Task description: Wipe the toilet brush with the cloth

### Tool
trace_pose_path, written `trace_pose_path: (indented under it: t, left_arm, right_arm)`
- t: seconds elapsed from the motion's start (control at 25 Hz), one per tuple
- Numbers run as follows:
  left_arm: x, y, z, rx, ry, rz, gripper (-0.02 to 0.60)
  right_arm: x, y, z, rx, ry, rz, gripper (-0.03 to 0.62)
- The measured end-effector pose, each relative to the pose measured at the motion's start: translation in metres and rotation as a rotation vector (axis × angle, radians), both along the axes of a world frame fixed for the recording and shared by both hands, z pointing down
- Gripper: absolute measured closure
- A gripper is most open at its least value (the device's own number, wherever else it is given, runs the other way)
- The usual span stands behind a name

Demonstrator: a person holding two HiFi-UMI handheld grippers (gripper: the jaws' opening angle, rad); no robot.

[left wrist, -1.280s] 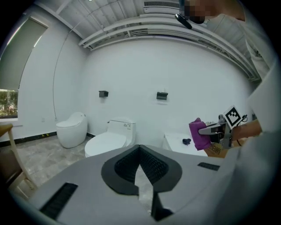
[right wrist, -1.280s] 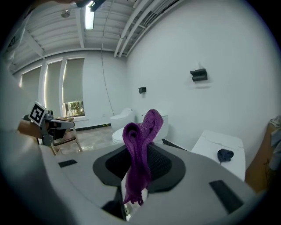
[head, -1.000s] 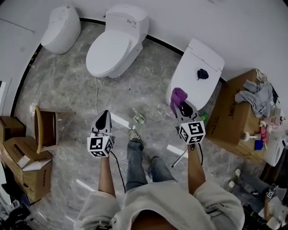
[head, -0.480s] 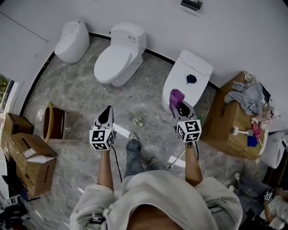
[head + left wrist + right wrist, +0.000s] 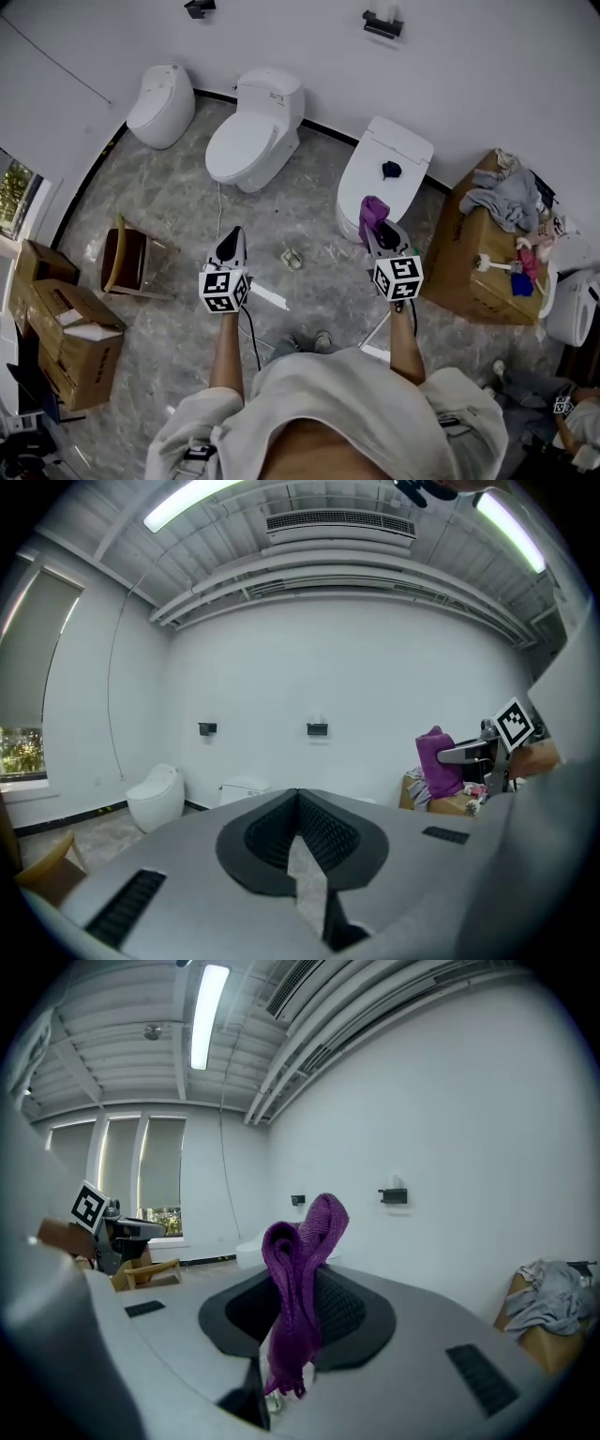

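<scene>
My right gripper (image 5: 379, 228) is shut on a purple cloth (image 5: 372, 210), which sticks up out of the jaws in a folded bunch (image 5: 300, 1260). My left gripper (image 5: 232, 246) is shut with nothing between its jaws (image 5: 298, 797). Both are held level in front of me, well above the floor and side by side. The toilet brush (image 5: 495, 265) is white and lies on the cardboard box (image 5: 469, 272) at the right, beyond the right gripper. From the left gripper view, the right gripper (image 5: 473, 754) and its cloth (image 5: 435, 762) show at the right.
Three white toilets stand along the far wall: a small one (image 5: 161, 103), a middle one (image 5: 253, 141) and a square-lidded one (image 5: 380, 178). Grey clothes (image 5: 506, 197) lie on the box. A wooden chair (image 5: 127, 262) and cardboard boxes (image 5: 66, 337) are at the left.
Both grippers have risen and moved forward together, and the head view has climbed with them. The cloth stays in the right gripper. The person's legs have mostly dropped out of sight.
</scene>
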State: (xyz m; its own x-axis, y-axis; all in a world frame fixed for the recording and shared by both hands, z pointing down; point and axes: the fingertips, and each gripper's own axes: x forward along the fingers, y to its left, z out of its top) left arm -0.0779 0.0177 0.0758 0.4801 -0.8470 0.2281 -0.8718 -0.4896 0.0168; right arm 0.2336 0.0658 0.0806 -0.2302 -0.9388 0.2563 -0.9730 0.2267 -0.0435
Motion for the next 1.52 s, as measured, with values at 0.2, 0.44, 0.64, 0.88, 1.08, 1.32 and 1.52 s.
trace_pose_path:
  t: [0.2, 0.44, 0.64, 0.88, 1.08, 1.32, 1.52]
  left_arm:
    - [-0.01, 0.008, -0.011, 0.017, 0.004, 0.0, 0.563]
    - [-0.031, 0.008, -0.022, 0.039, 0.027, -0.017, 0.563]
    - [-0.033, 0.012, -0.025, 0.049, 0.033, -0.017, 0.563]
    - [-0.038, 0.012, -0.025, 0.05, 0.035, -0.022, 0.563]
    - [-0.036, 0.017, -0.023, 0.045, 0.036, -0.02, 0.563]
    - [-0.032, 0.021, -0.018, 0.033, 0.034, -0.011, 0.563]
    - [-0.032, 0.024, -0.017, 0.031, 0.033, -0.006, 0.563]
  right_arm:
    - [-0.012, 0.013, -0.006, -0.001, 0.011, 0.016, 0.484]
    - [-0.021, 0.013, -0.009, 0.003, 0.053, 0.024, 0.487]
    - [-0.015, 0.012, -0.013, 0.012, 0.046, 0.042, 0.487]
    - [-0.02, 0.01, -0.019, 0.022, 0.049, 0.048, 0.487]
    - [-0.025, 0.017, -0.018, 0.015, 0.057, 0.033, 0.487]
    - [-0.028, 0.021, -0.015, 0.009, 0.051, 0.032, 0.487]
    - [-0.028, 0.023, -0.016, 0.01, 0.054, 0.033, 0.487]
